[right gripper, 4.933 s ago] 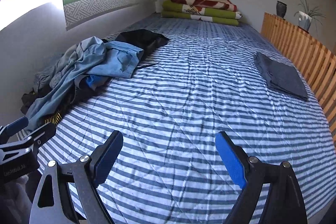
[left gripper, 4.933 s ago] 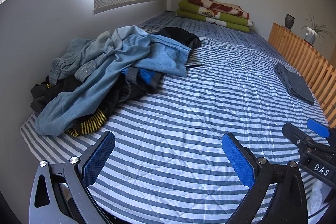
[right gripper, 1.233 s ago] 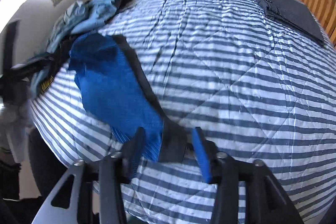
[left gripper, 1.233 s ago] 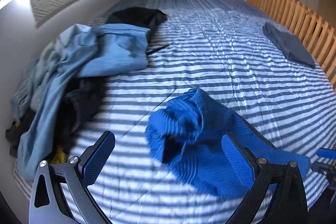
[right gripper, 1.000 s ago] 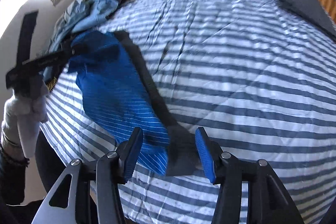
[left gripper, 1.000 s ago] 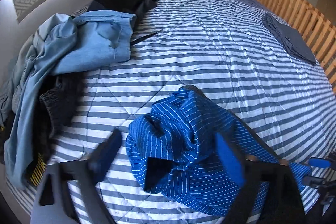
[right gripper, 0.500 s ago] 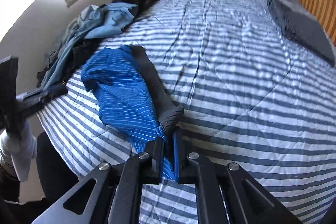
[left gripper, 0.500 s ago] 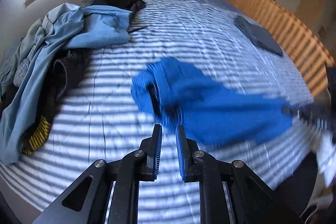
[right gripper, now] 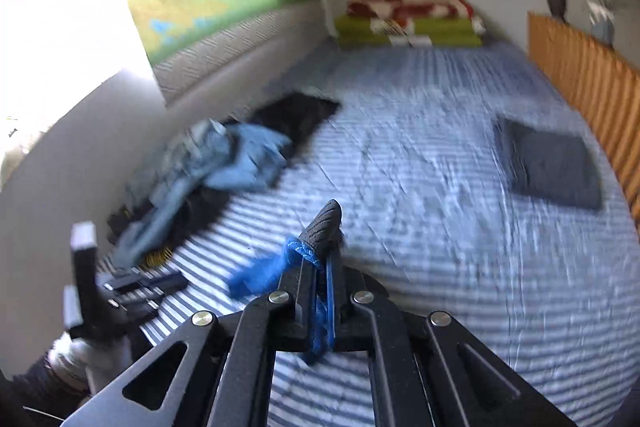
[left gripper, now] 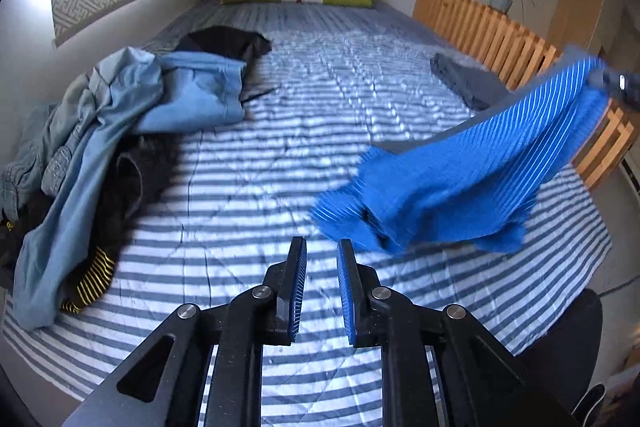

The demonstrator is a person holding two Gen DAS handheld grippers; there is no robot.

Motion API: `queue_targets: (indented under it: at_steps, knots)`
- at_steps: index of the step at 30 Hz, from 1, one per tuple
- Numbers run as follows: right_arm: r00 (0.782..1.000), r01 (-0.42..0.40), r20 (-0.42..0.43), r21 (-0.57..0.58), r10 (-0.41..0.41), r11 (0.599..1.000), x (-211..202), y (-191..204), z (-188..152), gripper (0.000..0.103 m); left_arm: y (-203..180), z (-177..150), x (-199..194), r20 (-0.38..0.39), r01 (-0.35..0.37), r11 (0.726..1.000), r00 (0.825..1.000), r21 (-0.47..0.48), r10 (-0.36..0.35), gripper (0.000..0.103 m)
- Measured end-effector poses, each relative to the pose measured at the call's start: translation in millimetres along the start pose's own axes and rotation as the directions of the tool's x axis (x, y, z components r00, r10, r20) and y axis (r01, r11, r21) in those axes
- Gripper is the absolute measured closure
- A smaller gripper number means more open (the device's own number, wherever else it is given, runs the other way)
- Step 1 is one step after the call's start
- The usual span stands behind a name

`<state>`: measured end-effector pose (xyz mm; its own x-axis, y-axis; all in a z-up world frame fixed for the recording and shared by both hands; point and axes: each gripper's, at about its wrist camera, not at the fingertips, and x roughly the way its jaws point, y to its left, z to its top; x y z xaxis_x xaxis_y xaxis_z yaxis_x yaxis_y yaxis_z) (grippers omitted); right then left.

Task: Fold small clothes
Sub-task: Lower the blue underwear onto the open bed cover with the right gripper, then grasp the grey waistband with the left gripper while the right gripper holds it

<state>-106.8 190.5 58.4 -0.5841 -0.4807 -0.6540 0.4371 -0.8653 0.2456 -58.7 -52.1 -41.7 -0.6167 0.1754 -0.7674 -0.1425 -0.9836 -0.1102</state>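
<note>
Risk of losing the spread: blue pinstriped garment [left gripper: 460, 171] slung in the air from one pinched end only, so likely to twist or bunch rather than land flat on the striped bedcover [left gripper: 280, 155]. Could also slip, since the right gripper [right gripper: 322, 259] is clamped tight on just a thin bite of blue cloth, with the grey ribbed band [right gripper: 324, 223] poking up past the tips at frame centre. Further hazard in swinging the loose end onto the heap of unfolded clothes [left gripper: 120, 115] at the left, or dragging across the folded dark grey piece [left gripper: 468, 83] by the wooden slat rail [left gripper: 500, 35] at the upper right. Left gripper [left gripper: 322, 247] at bottom centre, jaws nearly together but parted by a narrow gap, nothing visible between the pads. Garment stretched diagonally from the upper right edge of the left wrist view down toward centre, lower bunched end just beyond and to the right of the left fingertips, apparently apart from them, blurred. Needs a second hold before laying down.
</note>
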Motion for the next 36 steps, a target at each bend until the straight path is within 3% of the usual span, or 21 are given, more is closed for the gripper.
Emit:
queue_targets:
  at_steps: [5,8,10,12,15,19,21,23,25,29,33,36]
  knots:
    - [0.998,-0.067,0.003,-0.091,0.068,0.994,10.6,46.2,39.0,0.100,18.7,6.7,-13.2,0.043,-0.005,0.999,0.999,-0.052,0.007,0.080]
    - [0.988,-0.147,-0.070,-0.105,0.140,0.984,48.7,75.0,45.4,0.099,38.6,5.7,-16.4,0.052,-0.025,0.995,0.998,-0.095,0.030,0.073]
    - [0.959,-0.240,-0.185,-0.127,0.214,0.963,87.1,96.5,42.9,0.096,53.3,3.4,-16.6,0.046,-0.034,0.991,0.998,-0.127,0.040,0.058]
    - [0.934,-0.249,-0.296,-0.135,0.201,0.959,125.2,114.9,37.1,0.090,63.2,0.5,-18.0,0.044,-0.044,0.988,0.998,-0.151,0.051,0.054]
    - [0.927,-0.235,-0.331,-0.151,0.175,0.960,148.6,122.7,30.2,0.088,70.1,-3.6,-19.5,0.035,-0.053,0.988,0.998,-0.147,0.059,0.045]
    - [0.927,-0.252,-0.312,-0.115,0.206,0.961,140.5,102.2,27.5,0.064,61.9,-1.6,-6.9,0.022,-0.042,0.992,0.999,-0.115,0.045,0.036]
    - [0.907,-0.295,-0.331,-0.058,0.261,0.954,140.4,91.5,31.5,0.059,53.0,2.1,5.8,0.009,-0.009,0.994,1.000,-0.107,0.010,0.031]
    - [0.918,-0.268,-0.317,-0.053,0.238,0.962,139.5,92.2,39.3,0.059,39.4,6.6,18.7,-0.004,0.014,0.996,1.000,-0.087,-0.015,0.031]
    - [0.934,-0.236,-0.296,-0.087,0.201,0.968,134.6,92.7,44.1,0.059,25.9,11.4,30.6,-0.005,-0.007,0.999,1.000,-0.048,0.007,0.031]
    - [0.946,-0.156,-0.295,-0.059,0.132,0.986,138.0,59.1,37.5,0.059,27.4,19.6,51.3,-0.033,-0.013,0.998,0.999,-0.060,0.011,0.031]
    - [0.933,-0.015,-0.359,0.032,0.026,0.999,165.5,-11.8,12.0,0.059,38.0,31.3,73.8,-0.077,0.008,0.997,0.997,-0.080,-0.014,0.029]
    - [0.905,0.011,-0.423,0.128,0.044,0.992,192.3,-54.3,-5.7,0.059,26.1,40.7,93.6,-0.121,0.041,0.998,0.992,-0.044,-0.046,0.016]
